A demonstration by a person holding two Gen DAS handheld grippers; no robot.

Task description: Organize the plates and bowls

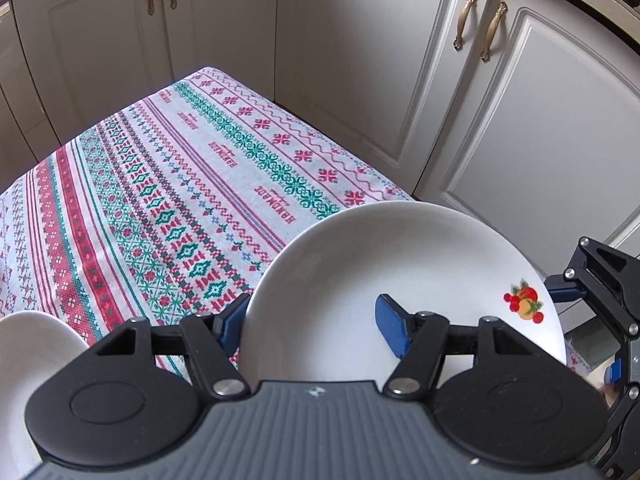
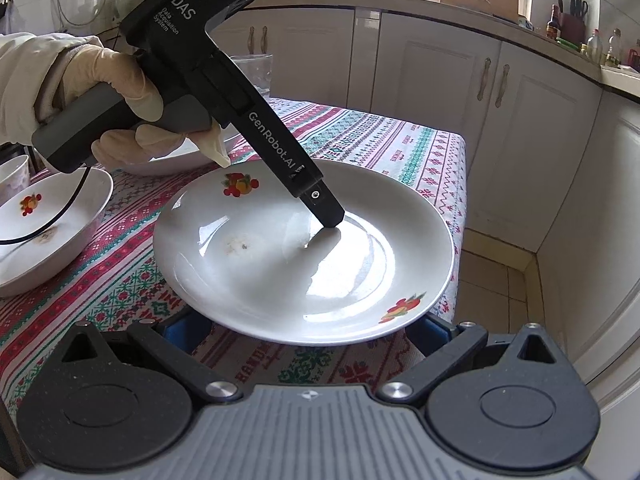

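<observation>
White plate (image 2: 304, 264) is sitting unstacked, seemingly early on, with the left hand-held gripper (image 1: 310, 320) straddling its rim, grip unclear, the right hand-held gripper (image 2: 308, 332) gaping open, and bowls (image 2: 40, 232) waiting beside.

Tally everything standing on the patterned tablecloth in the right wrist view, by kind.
Plate: 1
Bowl with fruit print: 1
White dish half hidden behind the gloved hand, plate or bowl unclear: 1
Small white cup at the left edge: 1
Clear tub at the far side: 1
Total: 5
</observation>
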